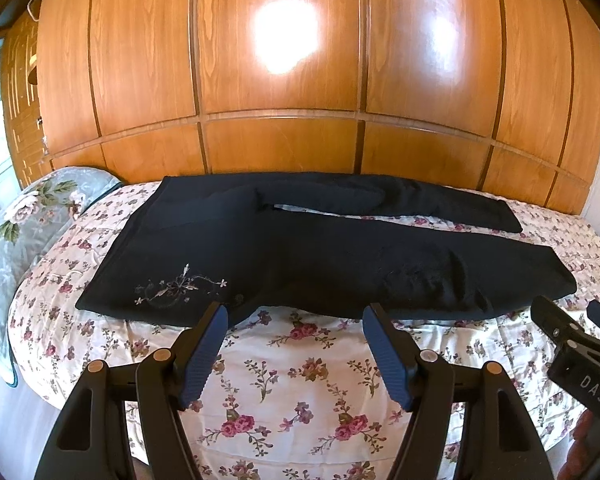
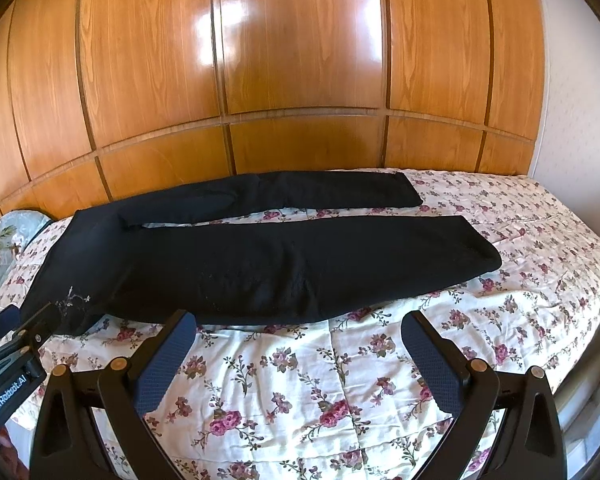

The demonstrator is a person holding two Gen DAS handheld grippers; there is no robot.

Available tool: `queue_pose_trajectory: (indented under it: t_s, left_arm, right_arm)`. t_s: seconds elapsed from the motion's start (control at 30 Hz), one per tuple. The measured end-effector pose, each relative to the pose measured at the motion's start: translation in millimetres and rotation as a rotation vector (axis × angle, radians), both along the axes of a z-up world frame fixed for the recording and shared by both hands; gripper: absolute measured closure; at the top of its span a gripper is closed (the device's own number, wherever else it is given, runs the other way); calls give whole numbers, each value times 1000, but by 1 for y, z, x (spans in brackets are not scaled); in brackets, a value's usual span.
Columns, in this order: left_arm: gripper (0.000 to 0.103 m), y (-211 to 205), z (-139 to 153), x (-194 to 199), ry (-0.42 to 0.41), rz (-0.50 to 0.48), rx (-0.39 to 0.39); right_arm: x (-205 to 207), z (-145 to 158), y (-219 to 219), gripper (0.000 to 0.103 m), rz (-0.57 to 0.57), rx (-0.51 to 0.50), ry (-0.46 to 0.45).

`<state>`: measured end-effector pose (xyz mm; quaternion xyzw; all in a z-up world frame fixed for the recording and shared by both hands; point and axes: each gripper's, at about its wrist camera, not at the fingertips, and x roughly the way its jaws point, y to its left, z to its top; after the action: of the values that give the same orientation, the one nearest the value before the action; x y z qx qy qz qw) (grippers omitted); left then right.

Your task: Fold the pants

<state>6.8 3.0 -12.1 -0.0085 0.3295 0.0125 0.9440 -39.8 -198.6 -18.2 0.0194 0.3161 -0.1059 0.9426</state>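
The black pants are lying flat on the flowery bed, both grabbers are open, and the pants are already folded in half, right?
Not quite. The black pants are not folded yet: both legs lie spread side by side on the flowery bed, as the right wrist view shows. The rest is right: left gripper and right gripper are open.

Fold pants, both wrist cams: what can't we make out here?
- Pants: underside hidden in both views, and the black cloth swallows seams; the front hem under the left gripper tips is unclear.
- Embroidery: partly covered in the right view by the left gripper.
- Pillow: cut off by the left edge in both views.
- Right gripper: only its tips show at the left view's right edge.
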Motion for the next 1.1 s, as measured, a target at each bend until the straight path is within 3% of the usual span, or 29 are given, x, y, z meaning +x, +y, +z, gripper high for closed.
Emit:
queue_pose_trajectory:
  t_s: [0.13,0.37,0.47,0.53,0.63,0.7,0.9,1.1]
  left_arm:
    - [32,4,-8,4,23,10,3]
    - [32,23,-24,16,81,30,-67]
    - [31,40,-35,24,132,19,-184]
    - [32,55,-43,32,159,22,-250]
    - [32,76,-53,40,177,57,-259]
    - [32,91,-59,44,177,93,-285]
    - [32,148,-89,54,148,210,-486]
    - [33,190,-108,51,124,322,-533]
  right_arm:
    - [2,-5,-5,0,-1,13,0]
    - [11,-14,-19,0,10,43,2]
    - [23,-26,-33,0,66,130,52]
    - [29,-36,-48,0,31,177,95]
    - [30,-46,-71,0,-3,251,102]
    - [29,-50,-86,0,-29,294,89]
    - [29,-62,-130,1,-66,459,62]
    - [28,-82,-177,16,-119,645,13]
